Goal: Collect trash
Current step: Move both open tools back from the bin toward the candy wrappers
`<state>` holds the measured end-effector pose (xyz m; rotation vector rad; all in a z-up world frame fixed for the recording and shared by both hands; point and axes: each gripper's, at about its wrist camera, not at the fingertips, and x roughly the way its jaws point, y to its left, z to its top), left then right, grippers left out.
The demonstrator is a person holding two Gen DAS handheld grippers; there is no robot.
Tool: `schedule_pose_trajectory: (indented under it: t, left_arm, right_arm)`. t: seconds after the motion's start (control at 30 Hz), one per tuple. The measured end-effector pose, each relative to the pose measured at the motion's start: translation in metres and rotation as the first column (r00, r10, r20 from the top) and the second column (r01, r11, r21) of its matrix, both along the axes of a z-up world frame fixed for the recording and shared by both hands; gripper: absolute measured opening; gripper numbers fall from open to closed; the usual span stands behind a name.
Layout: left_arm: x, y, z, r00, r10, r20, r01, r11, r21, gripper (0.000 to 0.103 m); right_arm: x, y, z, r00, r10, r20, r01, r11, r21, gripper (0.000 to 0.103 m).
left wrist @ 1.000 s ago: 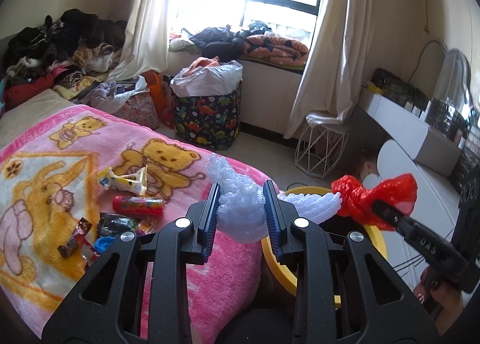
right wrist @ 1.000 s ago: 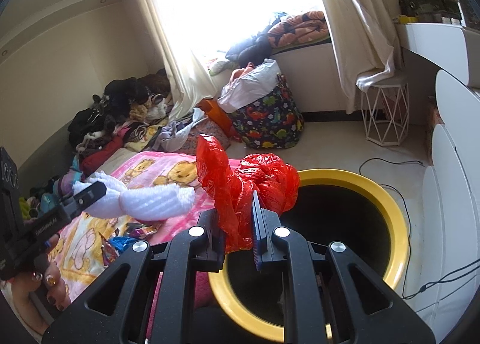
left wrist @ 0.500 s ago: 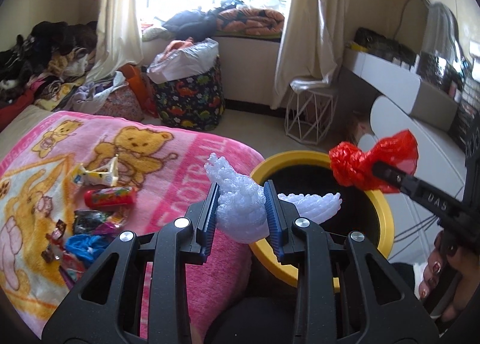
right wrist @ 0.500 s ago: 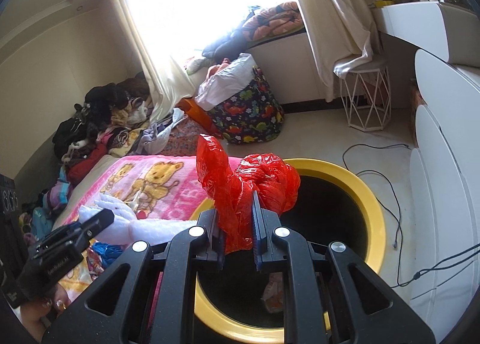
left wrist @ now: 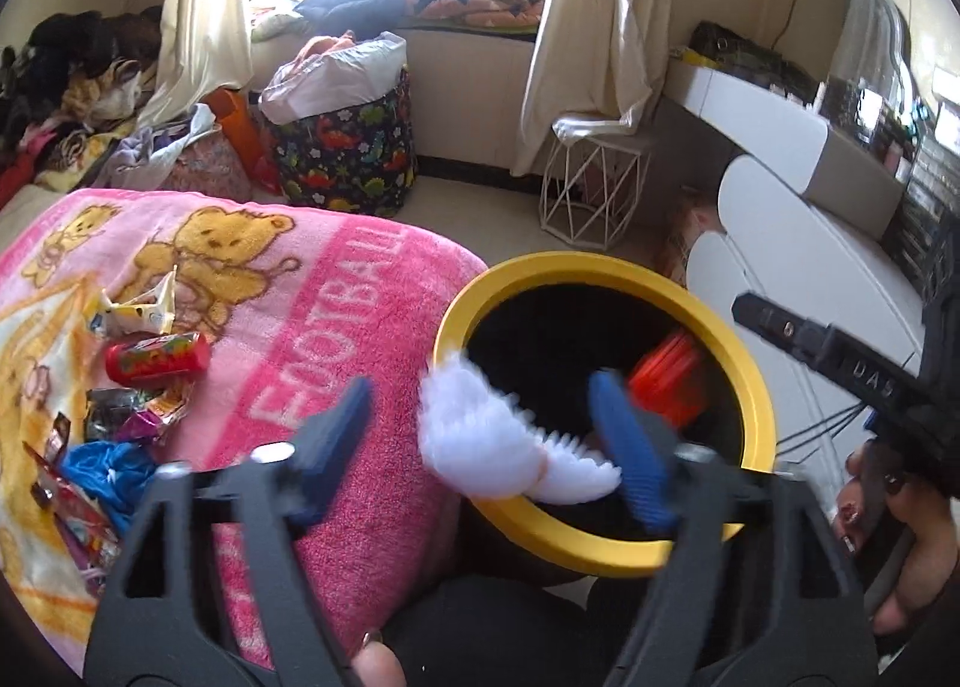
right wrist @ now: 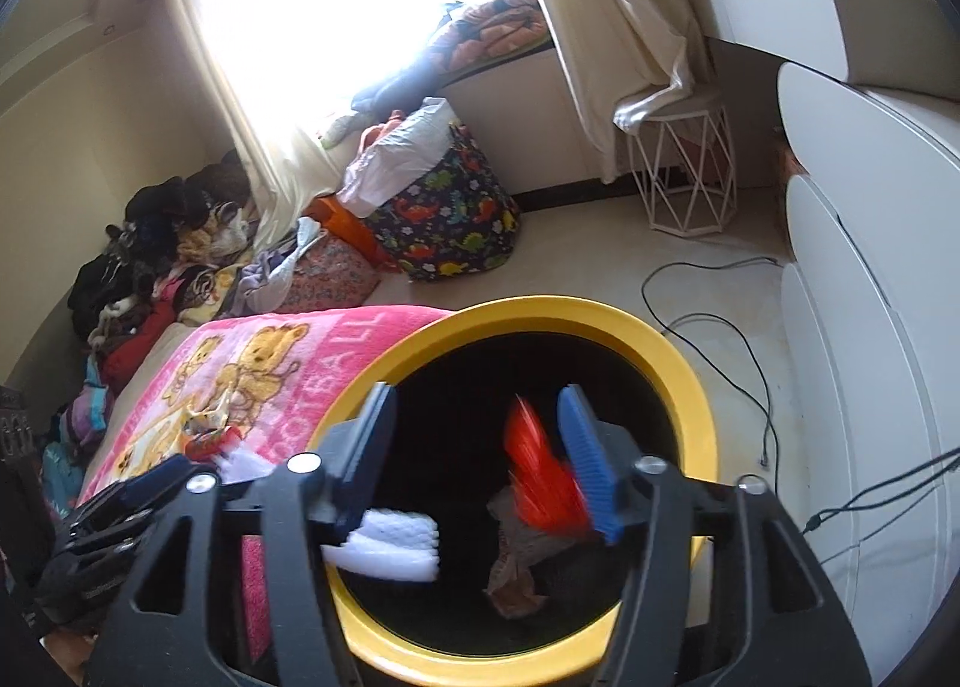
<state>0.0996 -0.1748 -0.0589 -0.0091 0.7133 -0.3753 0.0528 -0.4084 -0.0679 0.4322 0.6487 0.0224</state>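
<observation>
Now both your grippers have just sprung open over the bin: left gripper has let the foam go at the near rim, right gripper the red bag deeper inside. Beyond the bin, wrappers still wait on the blanket.

Yellow-rimmed bin; pink bear-print blanket.

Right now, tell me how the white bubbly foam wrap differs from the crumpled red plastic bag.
The white foam wrap is pale and bumpy; the red plastic bag is glossy and translucent. The foam wrap sits between the left gripper's jaws at the rim of the yellow-rimmed bin; the red bag lies against one pad of the right gripper, over the bin's middle. Both grippers' jaws have just been opening; both pieces look motion-blurred, apparently dropping into the bin.
</observation>
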Motion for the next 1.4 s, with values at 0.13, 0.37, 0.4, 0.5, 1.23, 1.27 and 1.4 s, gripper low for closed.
schedule_pose_trajectory:
  t: [0.13, 0.37, 0.4, 0.5, 1.23, 1.27, 1.4]
  left_arm:
    - [-0.003, 0.007, 0.007, 0.999, 0.029, 0.024, -0.028, 0.999, -0.031, 0.092]
    - [-0.007, 0.025, 0.022, 0.993, 0.092, 0.07, -0.088, 0.994, -0.058, 0.092]
    - [-0.007, 0.027, 0.024, 0.992, 0.098, 0.074, -0.094, 0.994, -0.062, 0.092]
    - [-0.008, 0.038, 0.03, 0.988, 0.127, 0.093, -0.121, 0.99, -0.072, 0.092]
    - [-0.016, 0.123, 0.061, 0.934, 0.32, 0.16, -0.299, 0.944, -0.14, 0.092]
    - [-0.016, 0.127, 0.061, 0.932, 0.326, 0.161, -0.305, 0.942, -0.141, 0.092]
    - [-0.018, 0.145, 0.063, 0.92, 0.359, 0.16, -0.337, 0.93, -0.148, 0.092]
  right_arm:
    - [-0.002, 0.002, 0.001, 1.0, -0.01, 0.005, 0.01, 1.0, -0.013, 0.071]
    - [-0.006, 0.018, 0.013, 0.999, 0.01, 0.049, -0.008, 0.999, -0.045, 0.084]
    - [-0.006, 0.021, 0.016, 0.998, 0.016, 0.056, -0.013, 0.999, -0.047, 0.084]
    - [-0.006, 0.03, 0.021, 0.997, 0.038, 0.073, -0.034, 0.998, -0.054, 0.086]
    - [-0.009, 0.108, 0.043, 0.96, 0.247, 0.13, -0.235, 0.966, -0.105, 0.089]
    - [-0.008, 0.111, 0.044, 0.957, 0.26, 0.132, -0.247, 0.963, -0.109, 0.089]
    - [-0.01, 0.127, 0.044, 0.943, 0.304, 0.133, -0.29, 0.95, -0.116, 0.089]
